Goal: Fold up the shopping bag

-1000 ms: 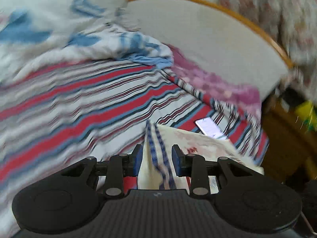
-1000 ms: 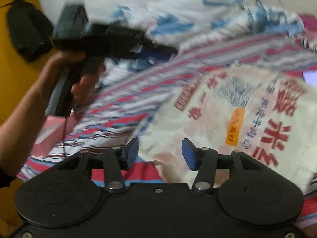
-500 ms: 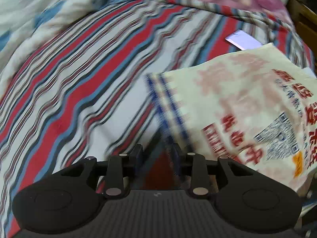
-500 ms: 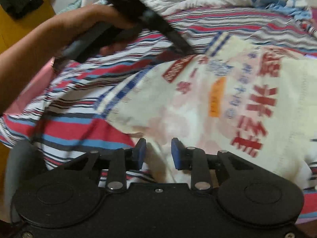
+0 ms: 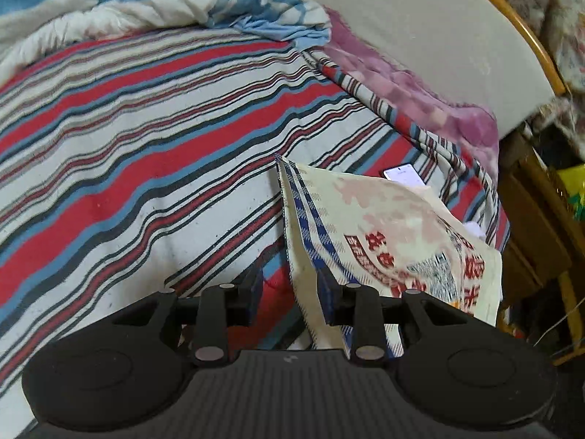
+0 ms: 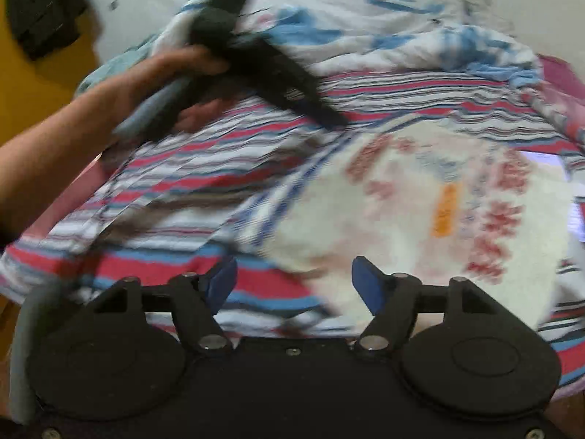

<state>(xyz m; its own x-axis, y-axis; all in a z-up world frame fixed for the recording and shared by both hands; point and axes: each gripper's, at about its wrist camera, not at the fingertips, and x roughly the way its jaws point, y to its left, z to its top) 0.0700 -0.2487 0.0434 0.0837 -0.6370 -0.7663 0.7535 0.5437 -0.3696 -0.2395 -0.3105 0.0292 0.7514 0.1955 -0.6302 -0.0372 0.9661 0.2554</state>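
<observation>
Left gripper (image 5: 290,294): jaws part-open, edge of cream woven shopping bag (image 5: 398,234) between, pads not pressing. Right gripper (image 6: 294,283): jaws just opened wide, empty, lower centre. Red-striped bedsheet (image 5: 146,139) beneath.

One shopping bag (image 5: 387,226), one phone (image 5: 404,175), two claws (image 5: 290,294) (image 6: 294,285).

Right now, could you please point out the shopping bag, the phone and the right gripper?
shopping bag (image 5: 395,219): left wrist view, printed face.
phone (image 5: 404,175): left wrist view, lit screen.
right gripper (image 6: 294,285): right wrist view, gap between its open fingertips.
</observation>
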